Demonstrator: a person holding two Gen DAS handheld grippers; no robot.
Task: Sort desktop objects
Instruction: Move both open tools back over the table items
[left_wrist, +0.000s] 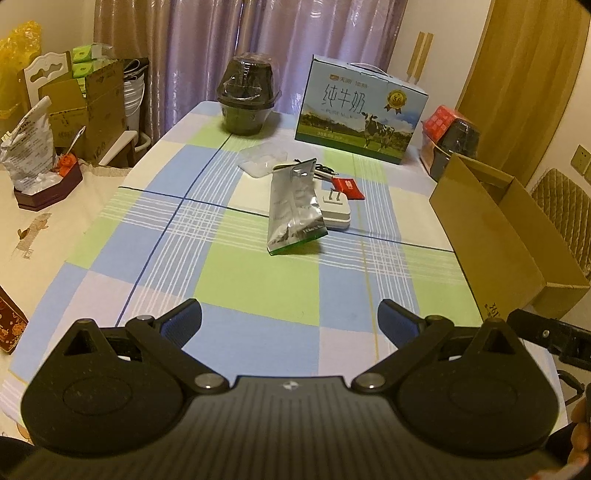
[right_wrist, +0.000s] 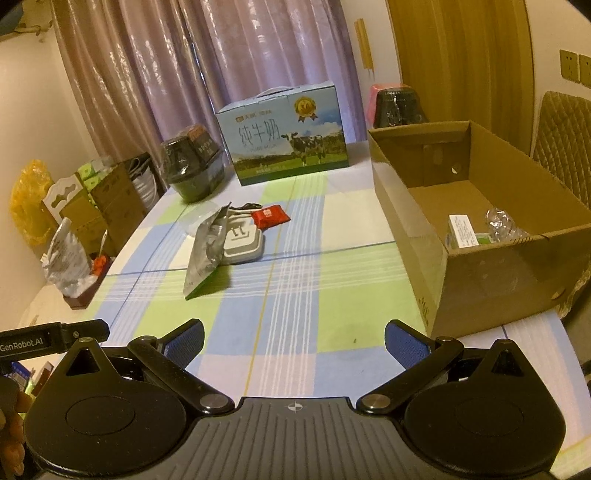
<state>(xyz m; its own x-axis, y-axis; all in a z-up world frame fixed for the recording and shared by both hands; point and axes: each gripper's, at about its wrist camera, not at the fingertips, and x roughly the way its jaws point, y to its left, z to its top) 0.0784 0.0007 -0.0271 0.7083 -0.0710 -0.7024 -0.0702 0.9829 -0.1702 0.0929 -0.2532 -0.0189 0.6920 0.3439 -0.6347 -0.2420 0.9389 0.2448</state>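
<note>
While the left gripper (left_wrist: 290, 321) hovers spread and empty over the table's (left_wrist: 255, 295) near edge, a silver pouch (left_wrist: 295, 210) leans on a white charger (left_wrist: 336, 212) mid-table. From the right wrist, the right gripper (right_wrist: 294, 341) gapes empty too; the cardboard box (right_wrist: 480, 266) sits at the table's right edge, holding a small carton (right_wrist: 461, 230).

Left claw (left_wrist: 290, 319) spread wide, blue-padded fingers (left_wrist: 186, 321) far apart, gripping nothing, hovering low over the worktop. Right claw (right_wrist: 293, 339) likewise agape and empty, level alongside, pointing forward.
</note>
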